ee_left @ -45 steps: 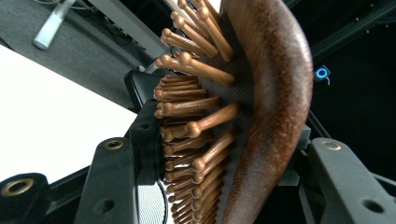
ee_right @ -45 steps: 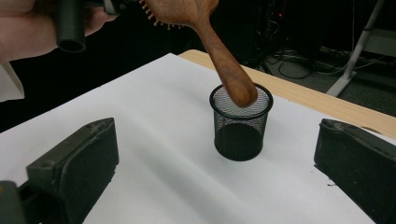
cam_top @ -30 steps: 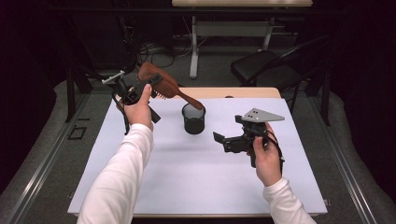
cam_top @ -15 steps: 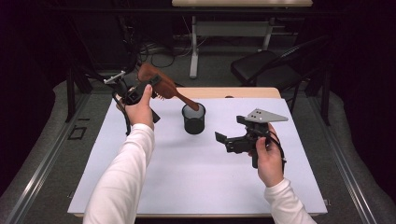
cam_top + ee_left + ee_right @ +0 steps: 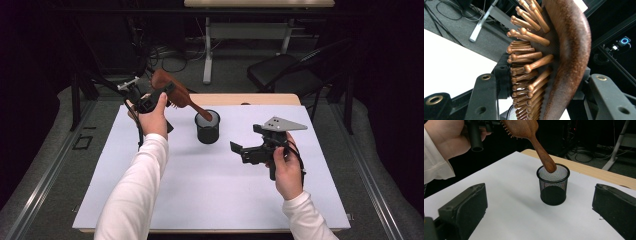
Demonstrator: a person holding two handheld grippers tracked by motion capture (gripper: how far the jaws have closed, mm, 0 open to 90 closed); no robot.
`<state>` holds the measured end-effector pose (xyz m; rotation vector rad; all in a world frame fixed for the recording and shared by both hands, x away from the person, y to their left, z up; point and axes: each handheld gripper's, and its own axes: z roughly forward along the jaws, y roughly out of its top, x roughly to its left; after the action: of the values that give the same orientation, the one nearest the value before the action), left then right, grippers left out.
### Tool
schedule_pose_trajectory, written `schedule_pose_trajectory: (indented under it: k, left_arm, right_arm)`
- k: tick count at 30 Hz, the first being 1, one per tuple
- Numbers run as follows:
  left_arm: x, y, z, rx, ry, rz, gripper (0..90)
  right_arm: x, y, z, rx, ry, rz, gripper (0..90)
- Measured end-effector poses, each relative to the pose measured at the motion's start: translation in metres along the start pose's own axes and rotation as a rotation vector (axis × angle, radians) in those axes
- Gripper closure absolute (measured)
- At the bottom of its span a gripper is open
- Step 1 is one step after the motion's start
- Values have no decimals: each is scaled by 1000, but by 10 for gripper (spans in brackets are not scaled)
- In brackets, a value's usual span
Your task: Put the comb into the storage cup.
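Wooden hairbrush [image 5: 175, 93] tilted — handle tip inside black mesh cup [image 5: 207, 131]; cup upright.

Left tool [image 5: 167, 95] raised at about 11 o'clock, arm extended, white sleeve, jaws clamped tight on a load, pointing toward 3 o'clock. Right tool [image 5: 239, 150] low at 4 o'clock, hand [image 5: 286, 167] gripping its handle, jaws spread wide, nothing between them.

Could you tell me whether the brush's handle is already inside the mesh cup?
Just entering: the brush is tilted, and its handle tip sits at the cup rim, barely inside.
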<state>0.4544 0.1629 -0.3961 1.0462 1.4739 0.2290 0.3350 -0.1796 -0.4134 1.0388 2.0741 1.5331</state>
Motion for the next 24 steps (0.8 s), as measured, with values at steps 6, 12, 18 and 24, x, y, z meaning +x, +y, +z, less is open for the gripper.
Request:
schedule_pose_trajectory:
  k: [6, 12, 18, 24]
  left_arm:
    - [-2, -6, 6, 1, 7, 17, 486]
    - [-4, -13, 13, 5, 11, 20, 486]
    - [-2, -18, 19, 14, 23, 31, 485]
    - [1, -23, 23, 22, 44, 46, 486]
  right_arm:
    - [1, 0, 0, 2, 4, 5, 0]
    - [-1, 0, -2, -4, 7, 9, 0]
    - [-1, 0, -2, -5, 11, 10, 0]
    - [-1, 0, -1, 0, 13, 13, 0]
